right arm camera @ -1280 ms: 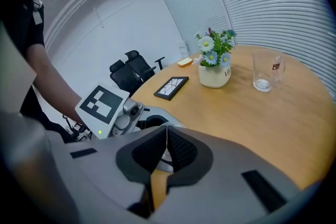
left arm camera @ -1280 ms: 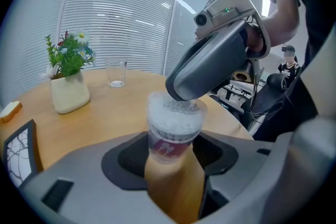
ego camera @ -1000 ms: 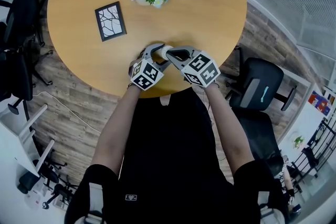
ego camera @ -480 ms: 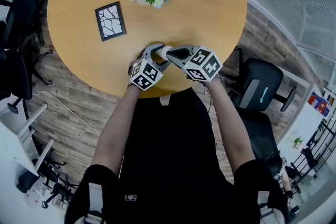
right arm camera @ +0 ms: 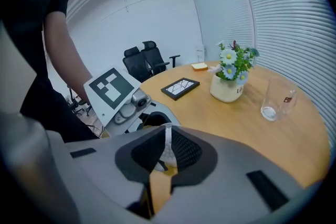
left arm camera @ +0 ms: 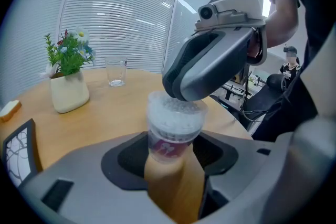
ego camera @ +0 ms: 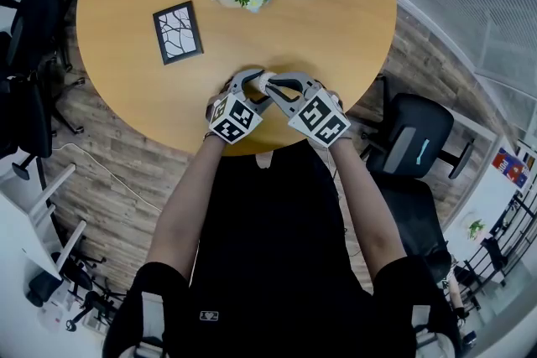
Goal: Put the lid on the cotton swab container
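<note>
Container point(left arm camera: 174, 136) clasped in left gripper point(left arm camera: 173, 161); lid point(left arm camera: 175, 108), seemingly, between opening jaws of right gripper point(right arm camera: 167, 153).

Container point(left arm camera: 173, 126) before potted flowers point(left arm camera: 68, 81) and glass point(left arm camera: 116, 72)

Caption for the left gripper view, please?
Left gripper holds the cotton swab container while the right gripper sets the lid on top.

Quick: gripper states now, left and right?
Left gripper: fingers closed on the cotton swab container.
Right gripper: fingers closed on the lid, pinching its thin edge.
</note>
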`<state>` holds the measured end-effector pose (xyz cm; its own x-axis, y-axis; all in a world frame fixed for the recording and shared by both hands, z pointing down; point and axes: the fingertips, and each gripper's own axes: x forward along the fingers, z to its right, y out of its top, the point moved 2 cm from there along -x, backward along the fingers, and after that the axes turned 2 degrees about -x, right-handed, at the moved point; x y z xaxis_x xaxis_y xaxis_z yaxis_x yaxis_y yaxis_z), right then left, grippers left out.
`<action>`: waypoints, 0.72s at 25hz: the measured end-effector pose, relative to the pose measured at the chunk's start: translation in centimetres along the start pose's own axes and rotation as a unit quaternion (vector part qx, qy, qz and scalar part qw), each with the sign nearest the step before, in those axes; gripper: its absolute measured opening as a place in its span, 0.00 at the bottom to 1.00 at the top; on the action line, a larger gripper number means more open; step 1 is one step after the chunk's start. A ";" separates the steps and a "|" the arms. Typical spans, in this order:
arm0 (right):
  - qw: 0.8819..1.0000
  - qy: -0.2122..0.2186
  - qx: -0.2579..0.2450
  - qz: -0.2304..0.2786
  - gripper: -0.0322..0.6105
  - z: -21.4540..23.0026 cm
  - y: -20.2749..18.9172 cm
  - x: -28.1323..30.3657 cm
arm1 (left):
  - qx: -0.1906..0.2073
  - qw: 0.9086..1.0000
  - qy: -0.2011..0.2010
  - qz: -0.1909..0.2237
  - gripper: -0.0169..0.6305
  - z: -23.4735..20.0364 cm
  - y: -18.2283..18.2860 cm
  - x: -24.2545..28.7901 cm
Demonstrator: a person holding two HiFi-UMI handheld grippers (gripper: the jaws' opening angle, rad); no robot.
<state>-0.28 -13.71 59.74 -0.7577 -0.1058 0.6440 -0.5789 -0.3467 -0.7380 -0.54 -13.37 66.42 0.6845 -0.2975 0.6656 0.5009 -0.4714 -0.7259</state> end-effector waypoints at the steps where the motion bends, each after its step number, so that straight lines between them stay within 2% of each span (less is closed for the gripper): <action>1: 1.000 -0.002 -0.005 -0.001 0.07 -0.1 0.0 0.0 | 0.000 1.000 0.000 0.000 0.43 0.0 0.0 0.0; 4: 1.000 -0.010 -0.016 0.002 0.21 -0.2 0.2 -0.1 | -0.002 1.000 -0.002 0.000 0.43 0.0 0.1 0.0; 5: 1.000 -0.014 -0.019 0.002 0.22 -0.1 0.2 -0.1 | -0.002 1.000 -0.002 0.000 0.43 0.1 0.0 0.0; 13: 1.000 -0.019 -0.017 -0.001 0.23 -0.1 -0.1 0.0 | 0.008 1.000 -0.007 0.004 0.44 0.3 0.0 -0.1; 18: 1.000 -0.023 -0.018 -0.010 0.23 0.1 -0.1 0.3 | 0.012 1.000 -0.009 0.003 0.48 0.5 -0.1 0.1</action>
<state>-0.40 -13.75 60.03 -0.7316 -0.1431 0.6665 -0.6046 -0.3155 -0.7314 -0.29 -12.88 66.48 0.6974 -0.2850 0.6576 0.5088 -0.4493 -0.7343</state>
